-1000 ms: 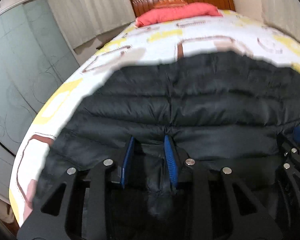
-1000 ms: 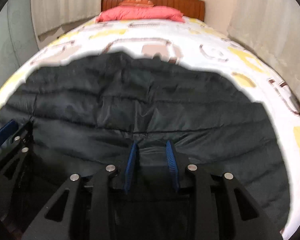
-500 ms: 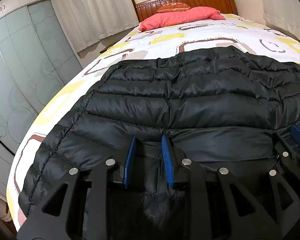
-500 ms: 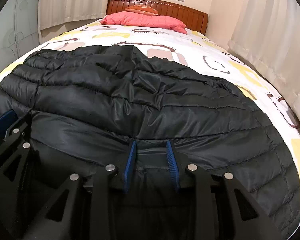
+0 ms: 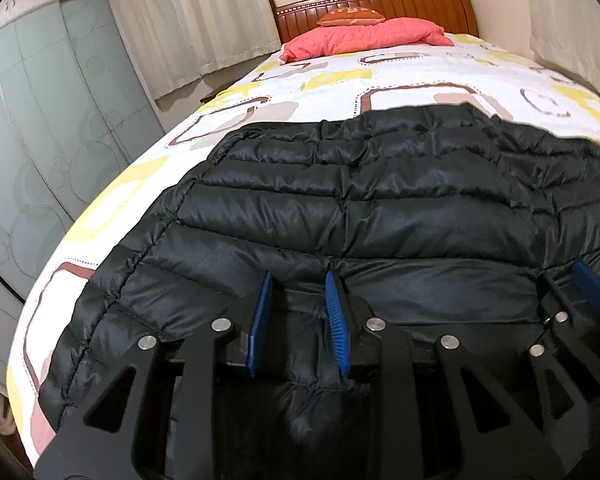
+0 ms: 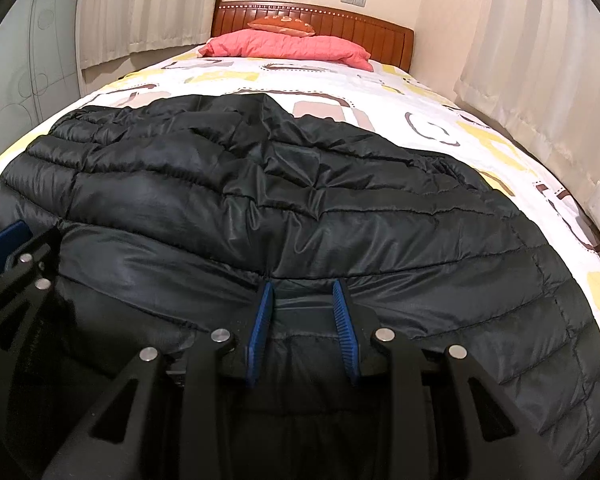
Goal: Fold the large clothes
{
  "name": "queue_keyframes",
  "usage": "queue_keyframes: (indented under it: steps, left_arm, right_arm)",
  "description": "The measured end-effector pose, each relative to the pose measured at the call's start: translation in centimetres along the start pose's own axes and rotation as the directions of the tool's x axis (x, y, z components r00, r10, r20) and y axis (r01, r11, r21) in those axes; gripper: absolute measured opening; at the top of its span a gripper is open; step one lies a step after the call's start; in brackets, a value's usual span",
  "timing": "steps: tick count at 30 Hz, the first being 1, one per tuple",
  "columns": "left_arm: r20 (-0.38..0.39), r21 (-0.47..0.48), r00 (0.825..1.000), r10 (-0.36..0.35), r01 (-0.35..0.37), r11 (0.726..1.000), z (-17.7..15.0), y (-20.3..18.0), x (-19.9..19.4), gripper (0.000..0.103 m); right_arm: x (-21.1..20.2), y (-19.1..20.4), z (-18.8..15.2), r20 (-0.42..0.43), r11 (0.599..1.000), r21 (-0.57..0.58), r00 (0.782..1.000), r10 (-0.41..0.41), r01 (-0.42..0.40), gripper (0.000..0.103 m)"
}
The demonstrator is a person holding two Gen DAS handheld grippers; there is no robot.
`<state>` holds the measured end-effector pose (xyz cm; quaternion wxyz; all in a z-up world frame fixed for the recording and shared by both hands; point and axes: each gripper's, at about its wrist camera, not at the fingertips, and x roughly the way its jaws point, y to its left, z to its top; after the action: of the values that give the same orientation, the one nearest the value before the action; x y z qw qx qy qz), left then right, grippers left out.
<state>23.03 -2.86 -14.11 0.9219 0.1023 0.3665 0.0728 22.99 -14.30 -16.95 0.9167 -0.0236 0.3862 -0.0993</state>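
Observation:
A black quilted puffer jacket (image 5: 380, 208) (image 6: 300, 184) lies spread across the near half of the bed, its far edge rumpled toward the right. My left gripper (image 5: 298, 280) is shut on the jacket's near edge, a fold of black fabric bunched between its blue pads. My right gripper (image 6: 302, 286) is shut on the same edge further right, fabric stretched between its pads. In the left wrist view the right gripper (image 5: 592, 288) shows at the right edge. The right wrist view has the left gripper (image 6: 4, 240) at its left edge.
The bed has a white cover with yellow and brown shapes (image 5: 332, 80) (image 6: 380, 92). A pink pillow (image 5: 364, 38) (image 6: 284, 46) lies against the wooden headboard (image 6: 360, 28). Frosted wardrobe doors (image 5: 40, 120) stand left, curtains (image 6: 540, 60) right.
A second ago the jacket was blurred in motion. Now it lies still and sharp on the bed. Both grippers have kept their hold on its near edge.

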Motion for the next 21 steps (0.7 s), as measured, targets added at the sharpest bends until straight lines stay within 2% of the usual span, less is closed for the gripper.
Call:
queue_keyframes:
  steps: [5,10,12,15,17,19,21]
  left_arm:
    - [-0.022,-0.148,0.996,-0.087,0.083,0.985,0.9,3.2,0.0,0.033]
    - [-0.018,-0.273,0.996,-0.084,0.076,0.959,1.1,7.2,-0.1,0.041]
    - [-0.013,-0.321,0.998,-0.069,0.061,0.945,1.3,9.0,-0.1,0.049]
    - [0.000,-0.421,0.998,-0.059,0.054,0.905,1.4,12.4,0.4,0.062]
    - [0.000,-0.467,0.997,-0.078,0.069,0.882,1.8,14.5,1.2,0.066]
    - [-0.010,-0.494,0.992,-0.123,0.102,0.863,2.0,15.9,2.3,0.069]
    - [-0.027,-0.529,0.979,-0.201,0.156,0.834,1.7,17.3,3.7,0.070]
  right_arm:
    - [-0.1,-0.2,0.0,0.005,1.000,0.005,1.000,0.004,-0.004,0.032]
    - [-0.1,-0.3,0.0,0.009,1.000,0.010,1.000,0.008,-0.008,0.032]
    - [-0.2,-0.3,0.0,0.010,1.000,0.011,1.000,0.009,-0.009,0.032]
    - [-0.2,-0.3,-0.1,0.012,1.000,0.013,1.000,0.011,-0.011,0.032]
    - [-0.2,-0.3,-0.1,0.012,1.000,0.014,1.000,0.011,-0.011,0.032]
    - [-0.2,-0.3,0.0,0.012,1.000,0.016,1.000,0.013,-0.014,0.032]
    - [-0.2,-0.3,-0.1,0.014,1.000,0.016,1.000,0.013,-0.013,0.032]
